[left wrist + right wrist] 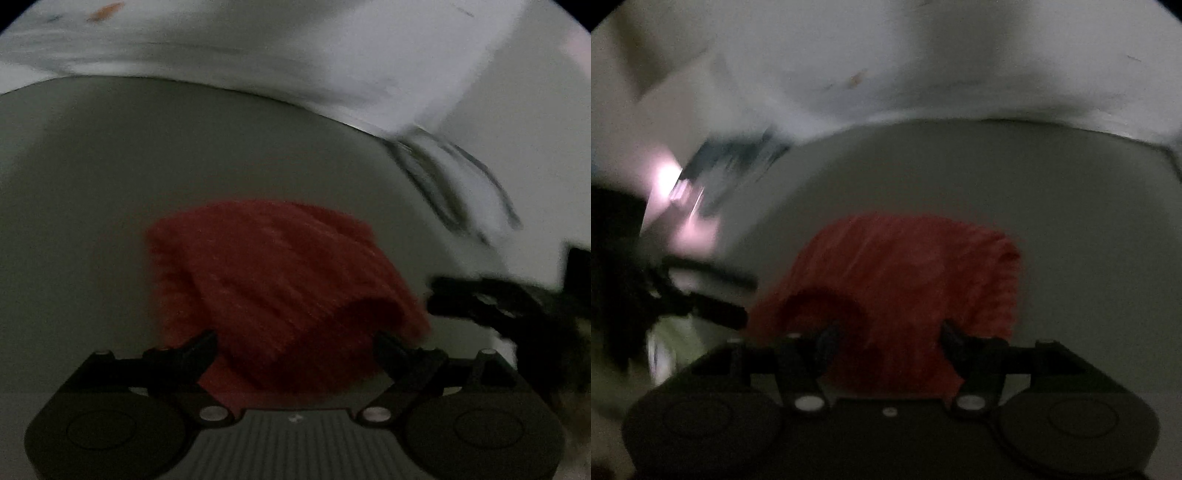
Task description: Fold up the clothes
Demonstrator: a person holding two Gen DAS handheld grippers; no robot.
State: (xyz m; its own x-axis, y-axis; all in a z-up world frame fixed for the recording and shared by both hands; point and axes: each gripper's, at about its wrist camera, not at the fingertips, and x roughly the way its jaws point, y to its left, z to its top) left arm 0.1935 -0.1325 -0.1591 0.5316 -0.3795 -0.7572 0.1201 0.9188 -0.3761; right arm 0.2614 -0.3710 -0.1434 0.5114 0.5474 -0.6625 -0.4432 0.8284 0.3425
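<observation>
A red knitted garment (280, 280) lies bunched on the grey table (110, 184). In the left wrist view its near edge hangs between the fingers of my left gripper (295, 341), whose jaws stand wide apart around the cloth. In the right wrist view the same red garment (908, 288) reaches between the fingers of my right gripper (890, 334), which also stand apart. The right gripper shows at the right of the left wrist view (491, 306), and the left gripper at the left of the right wrist view (701, 295). Both frames are dark and blurred.
A white wall (295, 44) rises behind the table's far edge. Blurred wire-like shapes (454, 177) stand at the table's far right corner. A bright light patch (668, 181) shows at the left of the right wrist view.
</observation>
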